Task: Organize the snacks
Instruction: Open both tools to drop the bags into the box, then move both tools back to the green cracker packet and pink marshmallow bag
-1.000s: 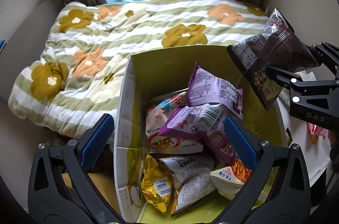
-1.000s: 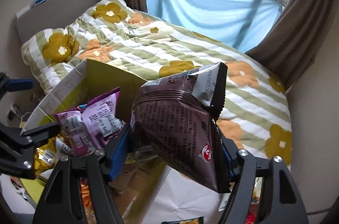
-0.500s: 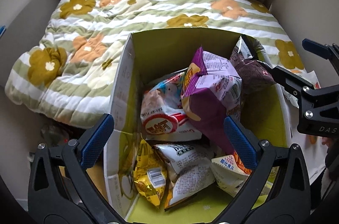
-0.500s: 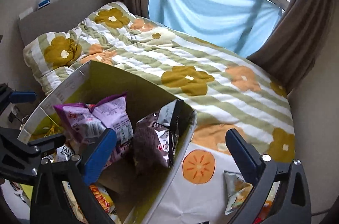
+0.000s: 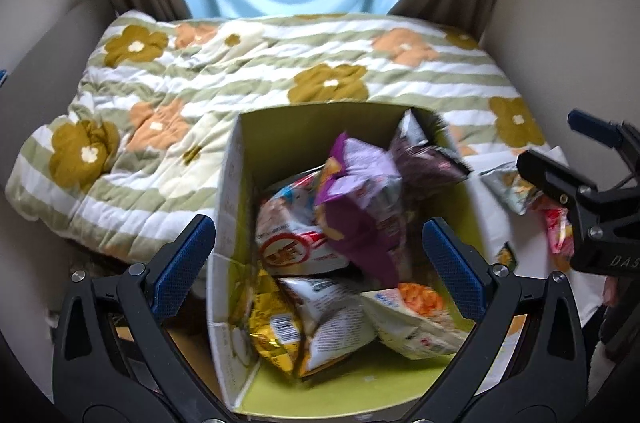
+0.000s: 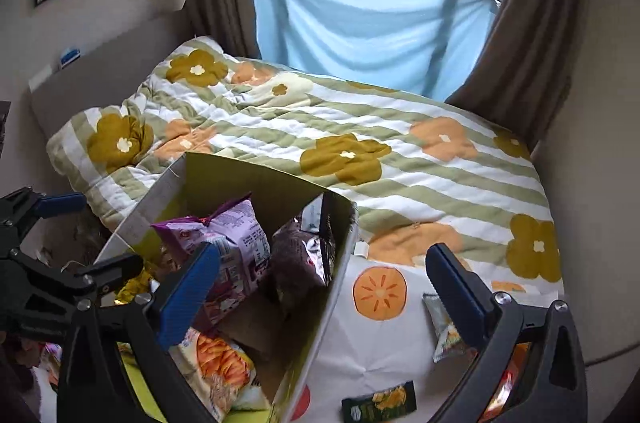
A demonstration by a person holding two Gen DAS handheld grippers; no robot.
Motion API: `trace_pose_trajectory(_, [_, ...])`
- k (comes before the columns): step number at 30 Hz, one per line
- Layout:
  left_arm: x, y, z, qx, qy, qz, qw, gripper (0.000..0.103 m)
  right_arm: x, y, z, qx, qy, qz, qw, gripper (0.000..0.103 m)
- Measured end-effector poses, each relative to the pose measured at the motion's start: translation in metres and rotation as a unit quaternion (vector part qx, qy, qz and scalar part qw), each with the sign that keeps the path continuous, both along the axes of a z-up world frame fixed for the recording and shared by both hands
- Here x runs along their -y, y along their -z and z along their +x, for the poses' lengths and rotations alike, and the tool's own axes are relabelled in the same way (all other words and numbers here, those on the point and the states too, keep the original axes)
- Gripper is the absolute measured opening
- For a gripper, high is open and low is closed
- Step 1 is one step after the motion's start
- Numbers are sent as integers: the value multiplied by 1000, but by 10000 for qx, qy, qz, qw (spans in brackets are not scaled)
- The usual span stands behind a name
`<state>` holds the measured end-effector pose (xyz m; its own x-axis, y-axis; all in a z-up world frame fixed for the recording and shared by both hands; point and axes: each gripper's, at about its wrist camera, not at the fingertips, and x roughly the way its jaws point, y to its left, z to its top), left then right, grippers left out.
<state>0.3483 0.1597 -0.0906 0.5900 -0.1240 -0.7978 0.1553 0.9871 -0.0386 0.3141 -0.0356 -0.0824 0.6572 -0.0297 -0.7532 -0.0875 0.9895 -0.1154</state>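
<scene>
We look down on the flowered quilt, and the cardboard box stands at its near edge, open at the top, green inside. The box is well filled. At its far right corner the dark brown snack bag leans against the wall, clear of both grippers. Just left of it the purple bag stands tilted on the heap. Below that in the box lies the white bag with a red ring, and nearer us the white-and-orange bag, a white bag and the yellow packet. Right of the box, on the white cloth with an orange fruit print, loose packets wait: a pale one and a dark green one. The right gripper has its fingers spread wide, nothing between them. The left gripper hangs over the box, fingers apart too, empty.
</scene>
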Motion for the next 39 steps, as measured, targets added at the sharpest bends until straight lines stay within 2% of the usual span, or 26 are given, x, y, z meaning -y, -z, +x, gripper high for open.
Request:
trace_pose_trajectory(8, [49, -21, -24, 240, 418, -182, 9987, 102, 41, -19, -33, 69, 385, 232, 9990, 102])
trace_pose_trajectory(17, [141, -19, -46, 292, 624, -90, 9976, 102, 122, -30, -71, 27, 552, 464, 9974, 102])
trace_pose_trajectory(24, [209, -11, -60, 269, 563, -93, 9980, 102, 191, -29, -96, -98, 392, 411, 9983, 102])
trace_pose_trajectory(29, [246, 13, -63, 33, 645, 60, 9979, 102, 236, -12, -106, -467, 281, 506, 9972, 102])
trace_pose_trajectory(32, [269, 35, -63, -207, 800, 321, 9961, 102, 255, 1, -109, -607, 268, 415, 9969, 103])
trace_pose_trajectory(36, [293, 69, -62, -599, 1142, 693, 9892, 102, 274, 24, -110, -829, 211, 383, 9956, 103])
trace_pose_trajectory(38, [304, 92, -60, -836, 1337, 959, 9828, 102, 282, 41, -109, -1022, 301, 309, 9938, 103])
trace_pose_trajectory(39, [306, 100, -61, -924, 1396, 1051, 9803, 98, 287, 52, -108, -1165, 321, 348, 9921, 103])
